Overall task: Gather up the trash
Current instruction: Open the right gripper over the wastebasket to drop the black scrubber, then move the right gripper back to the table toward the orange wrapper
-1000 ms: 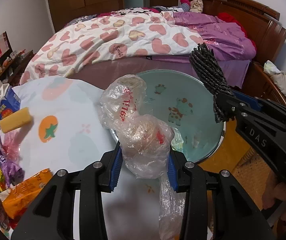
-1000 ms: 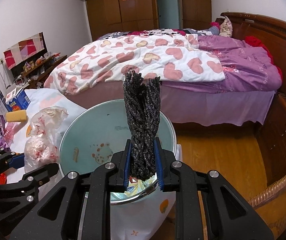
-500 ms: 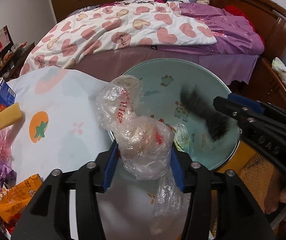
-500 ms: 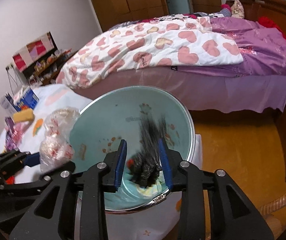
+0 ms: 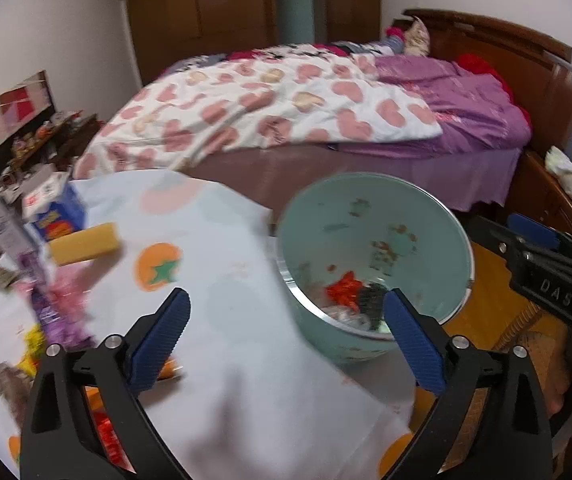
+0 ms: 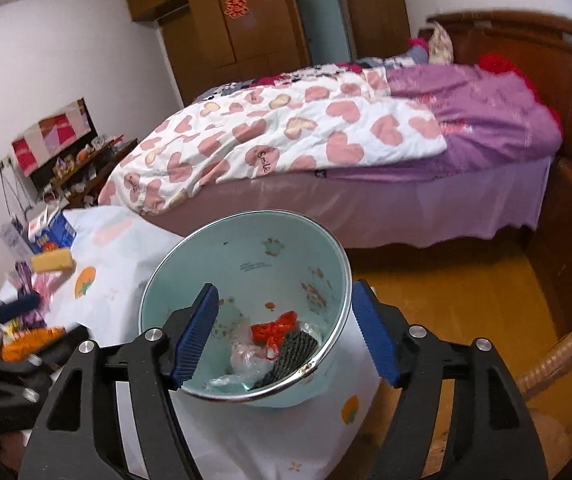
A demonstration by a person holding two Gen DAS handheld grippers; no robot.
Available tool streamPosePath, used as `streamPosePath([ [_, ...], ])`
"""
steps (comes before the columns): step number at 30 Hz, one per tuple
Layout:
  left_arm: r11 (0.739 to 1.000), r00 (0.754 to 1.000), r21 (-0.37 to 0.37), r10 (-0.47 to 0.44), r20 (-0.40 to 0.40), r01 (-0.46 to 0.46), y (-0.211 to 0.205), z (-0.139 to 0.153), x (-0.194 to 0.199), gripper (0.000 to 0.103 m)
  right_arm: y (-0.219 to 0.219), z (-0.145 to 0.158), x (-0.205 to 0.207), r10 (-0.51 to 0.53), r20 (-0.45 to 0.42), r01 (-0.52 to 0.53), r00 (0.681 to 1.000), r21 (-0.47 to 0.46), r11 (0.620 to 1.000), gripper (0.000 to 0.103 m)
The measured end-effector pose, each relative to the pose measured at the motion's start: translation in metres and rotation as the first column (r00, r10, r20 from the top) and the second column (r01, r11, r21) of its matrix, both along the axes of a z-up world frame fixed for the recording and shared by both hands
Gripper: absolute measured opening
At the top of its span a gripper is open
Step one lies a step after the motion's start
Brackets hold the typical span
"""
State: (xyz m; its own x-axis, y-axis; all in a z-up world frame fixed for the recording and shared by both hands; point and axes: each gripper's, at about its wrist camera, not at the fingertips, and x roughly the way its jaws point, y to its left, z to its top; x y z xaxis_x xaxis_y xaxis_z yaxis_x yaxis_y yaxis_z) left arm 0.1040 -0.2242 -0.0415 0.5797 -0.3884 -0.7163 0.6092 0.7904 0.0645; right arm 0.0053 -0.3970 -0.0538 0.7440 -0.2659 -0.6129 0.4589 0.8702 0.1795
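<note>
Both grippers spread wide, empty — left gripper (image 5: pixel 286 320) over the tablecloth (image 5: pixel 221 240), right gripper (image 6: pixel 283 330) above the pale-green bin (image 6: pixel 245 240). Black braided cord (image 6: pixel 292 354), clear plastic bag (image 6: pixel 247 356) and red scrap (image 6: pixel 273 330) lie inside the bin.

bin (image 6: pixel 245 264) at table (image 5: pixel 225 240) edge, bed (image 6: pixel 326 140) behind.

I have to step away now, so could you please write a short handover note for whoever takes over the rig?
Left claw: open, empty, over the table.
Right claw: open, empty, above the bin.
Done: clear plastic bag, black braided bundle and red scrap lie in the bin.
Left: yellow sponge, purple wrapper, orange packet and blue carton remain on the table.
</note>
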Motion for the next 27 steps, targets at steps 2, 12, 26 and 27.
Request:
streamPosePath([
  [2, 1.000, 1.000, -0.017, 0.025, -0.012, -0.025, 0.017, 0.006, 0.002, 0.097, 0.013, 0.003, -0.002, -0.017, -0.006, 0.017, 1.000, -0.060, 0.998, 0.069],
  [12, 0.973, 0.973, 0.016, 0.232, 0.008, -0.232, 0.136, 0.004, -0.001, 0.097, 0.065, 0.005, 0.003, 0.035, 0.004, -0.034, 0.999, -0.126, 0.992, 0.071],
  [26, 0.890, 0.890, 0.008, 0.455, -0.035, -0.455, 0.277, -0.016, -0.001, 0.097, 0.187, 0.003, 0.049, 0.362, -0.054, -0.365, 0.931, -0.086, 0.927, 0.065],
  [27, 0.888, 0.887, 0.005, 0.460, -0.039, -0.460, 0.283, -0.017, 0.000, 0.097, 0.194, 0.001, 0.052, 0.385, -0.061, -0.388, 0.921, -0.067, 0.919, 0.065],
])
